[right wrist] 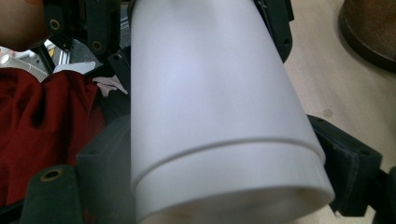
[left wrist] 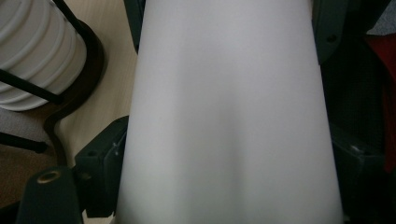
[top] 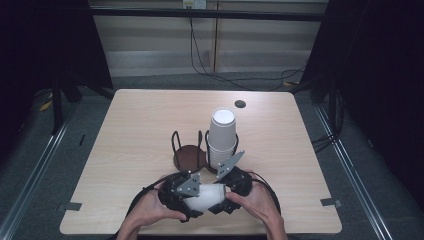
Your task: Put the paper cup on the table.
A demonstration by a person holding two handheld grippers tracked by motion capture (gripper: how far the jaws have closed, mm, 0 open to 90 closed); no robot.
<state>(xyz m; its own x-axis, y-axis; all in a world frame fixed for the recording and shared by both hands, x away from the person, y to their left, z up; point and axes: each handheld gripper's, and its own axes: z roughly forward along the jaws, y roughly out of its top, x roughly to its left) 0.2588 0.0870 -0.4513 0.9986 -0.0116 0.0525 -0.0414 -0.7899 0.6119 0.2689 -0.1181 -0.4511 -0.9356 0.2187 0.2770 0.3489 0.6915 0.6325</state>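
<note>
Clearly, from the high view, both grippers hold one white cup [top: 209,196] sideways above the surface's near edge: left gripper [top: 196,201] at one end, right gripper [top: 223,196] at the other. Left gripper view: jaws clamp the cup; overtightening could crush it. Right gripper view: jaws flank its rim end, grasping; uneven pulling could tear it free.
</note>
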